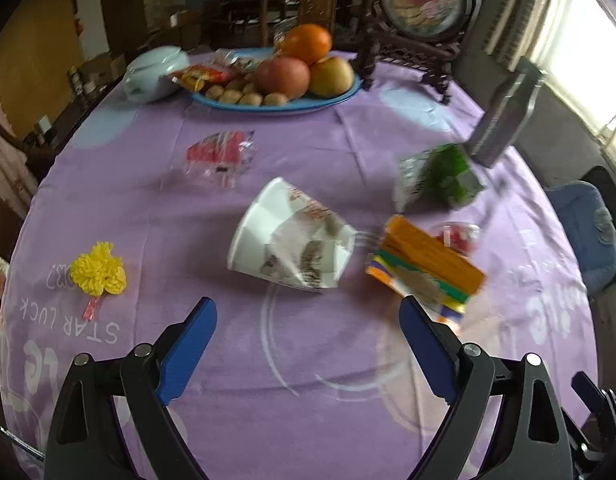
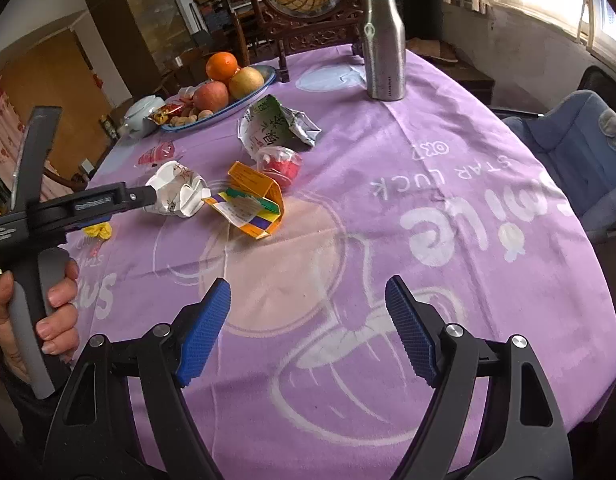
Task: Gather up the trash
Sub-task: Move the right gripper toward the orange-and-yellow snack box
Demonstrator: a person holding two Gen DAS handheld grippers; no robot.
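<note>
both tongs, left tongs [image 1: 308, 316] and right tongs [image 2: 308, 294], wide apart, empty, crushed cup [image 1: 292, 242] beside orange carton [image 1: 425, 266]

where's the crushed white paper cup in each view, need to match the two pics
Left wrist view: the crushed paper cup lies on its side at the centre, just beyond the open left gripper.
Right wrist view: the cup sits left of centre, far beyond the open right gripper.
Shared landmark: the flattened orange carton, right of the cup in both.
</note>
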